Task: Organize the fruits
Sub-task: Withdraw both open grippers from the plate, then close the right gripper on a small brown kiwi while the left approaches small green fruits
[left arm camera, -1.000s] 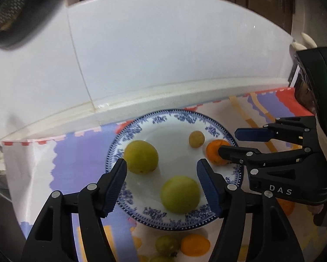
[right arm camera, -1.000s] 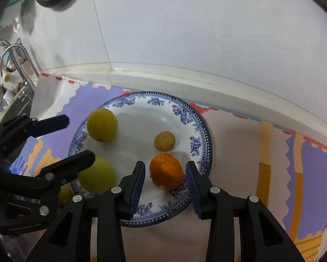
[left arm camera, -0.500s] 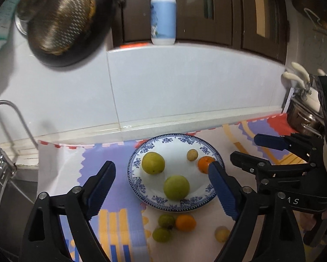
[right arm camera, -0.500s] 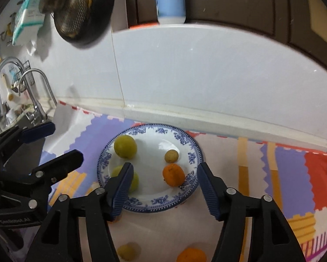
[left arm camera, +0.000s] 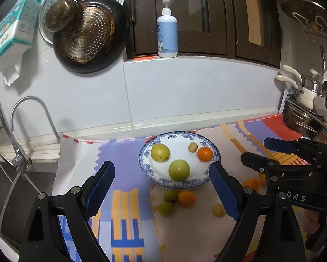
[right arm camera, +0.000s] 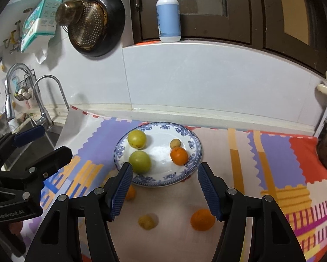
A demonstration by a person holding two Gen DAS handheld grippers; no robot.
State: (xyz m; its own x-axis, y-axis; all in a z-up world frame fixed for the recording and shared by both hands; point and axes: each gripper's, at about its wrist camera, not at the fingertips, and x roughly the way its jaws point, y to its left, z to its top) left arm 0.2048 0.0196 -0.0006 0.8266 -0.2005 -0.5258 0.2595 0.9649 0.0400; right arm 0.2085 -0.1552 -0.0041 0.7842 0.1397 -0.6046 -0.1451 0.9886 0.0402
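The left gripper (left arm camera: pixel 161 181) stood with its jaws spread wide and nothing between them, held above the mat (left arm camera: pixel 124 200) on the near side of the plate (left arm camera: pixel 213 152). The right gripper (right arm camera: pixel 164 185) was likewise spread wide and empty, just in front of the plate's near rim.

The blue-patterned plate lay on the mat close to the tiled wall. It held four fruits, none touching: two large yellow-green fruits, one at the back left (left arm camera: pixel 160 152) and one at the front (left arm camera: pixel 179 170); a small tan fruit (left arm camera: pixel 192 147) at the back right; and an orange (left arm camera: pixel 205 154) just beside it near the right rim.

Loose fruit remained on the mat in front of the plate. In the left view, two small green fruits (left arm camera: pixel 166 207) and an orange fruit (left arm camera: pixel 186 198) lay near the rim. In the right view, a small yellow fruit (right arm camera: pixel 146 222) and a second orange (right arm camera: pixel 202 219) lay nearer, between that gripper's fingers.

A soap bottle (left arm camera: pixel 167 35) stood on the ledge above.
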